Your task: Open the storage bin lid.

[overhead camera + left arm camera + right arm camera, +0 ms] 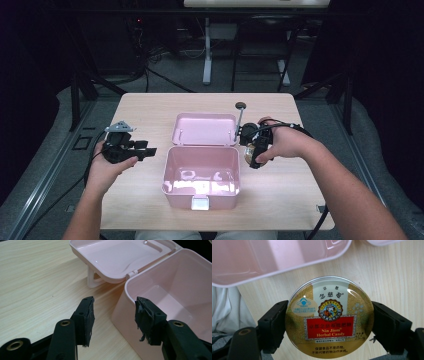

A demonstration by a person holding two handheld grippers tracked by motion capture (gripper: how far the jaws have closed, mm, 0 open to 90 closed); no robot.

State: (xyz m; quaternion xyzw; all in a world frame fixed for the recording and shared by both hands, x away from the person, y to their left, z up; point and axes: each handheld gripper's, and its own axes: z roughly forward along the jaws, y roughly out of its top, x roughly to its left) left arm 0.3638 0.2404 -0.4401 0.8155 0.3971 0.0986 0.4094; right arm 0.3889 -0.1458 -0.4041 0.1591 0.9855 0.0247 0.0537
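High view: pink box (201, 176) open at bench (150, 107) centre, lid (205, 129) flipped back. Left gripper (142, 150) left of box. Right gripper (248, 156) just right of box, carrying tin (247, 155).

Left gripper view: jaws spread, empty, beside box wall (125, 317).

Right gripper view: jaws pinching round tin (329, 317) by its edges, above bench near box rim (287, 267). Label reads "Nin Jiom Herbal Candy", Chinese text. Risk: smooth curved rim may slip out or tilt; could clip box rim going in.

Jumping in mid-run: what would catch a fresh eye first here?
The open pink plastic box at the table's middle, its lid laid back flat. Then the round gold Nin Jiom Herbal Candy tin, clamped between the right gripper jaws beside the box. The left gripper is open.
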